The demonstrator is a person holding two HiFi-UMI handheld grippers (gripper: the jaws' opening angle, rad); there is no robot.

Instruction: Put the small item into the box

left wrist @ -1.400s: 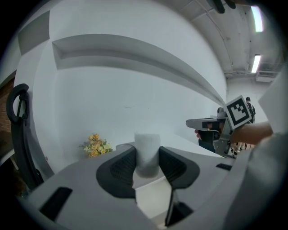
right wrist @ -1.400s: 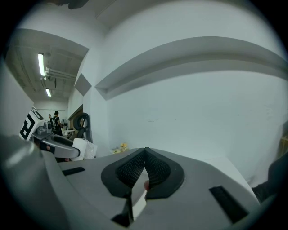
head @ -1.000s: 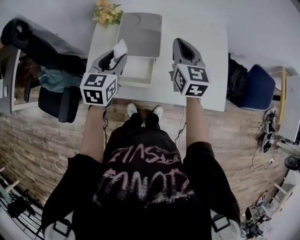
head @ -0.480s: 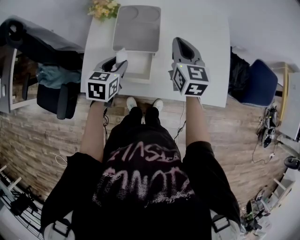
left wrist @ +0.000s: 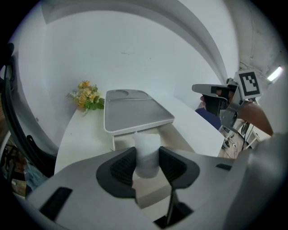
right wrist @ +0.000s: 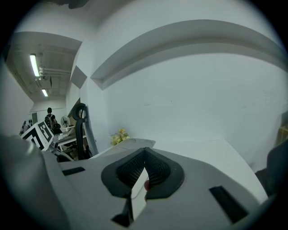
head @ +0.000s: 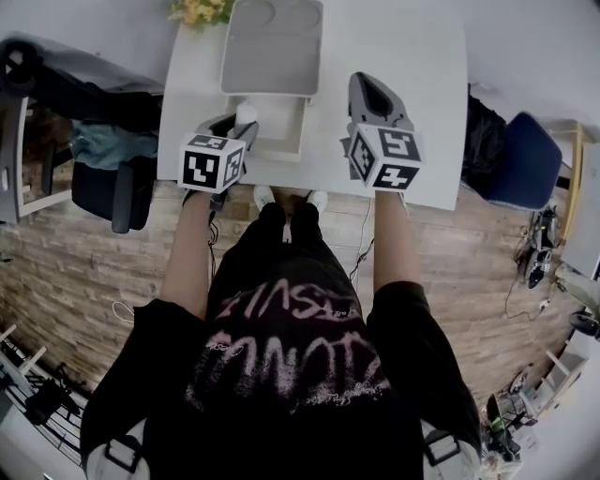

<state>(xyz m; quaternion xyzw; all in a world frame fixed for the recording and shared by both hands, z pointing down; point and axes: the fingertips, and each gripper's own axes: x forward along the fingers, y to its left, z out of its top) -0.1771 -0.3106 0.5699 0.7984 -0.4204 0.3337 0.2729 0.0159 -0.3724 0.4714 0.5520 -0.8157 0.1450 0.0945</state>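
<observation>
**White small cylinder (left wrist: pixel 147 150) gripped by the left gripper (left wrist: pixel 147 165) at the open pale rectangular box (head: pixel 277 153)**

White and soft-looking, the small item stands upright between the left gripper's two black ribbed pads (left wrist: pixel 120 168), which press on its sides. The jaws stand fairly wide, spread by the cylinder's own width, and its top sticks out above the pads. In the head view this gripper points down and away from the person, with the cylinder over the box's near left part, close to the left wall. Whether its lower end has dipped below the rim cannot be told.

The right gripper (right wrist: pixel 145 165) hangs above the flat white table (head: pixel 417 56), to the right of the box and apart from it. Its ribbed pads meet, and the jaws are closed with nothing caught between them.

The box sits near the middle of the table. Its grey lid (head: pixel 272 47), with two round recesses at the far end, is raised and hinged back on the far side. Below the lid, the part of the pale inner floor that shows is bare. A bunch of yellow artificial flowers (head: pixel 197 9) lies at the table's far left corner, beside the lid and not touching it.
</observation>
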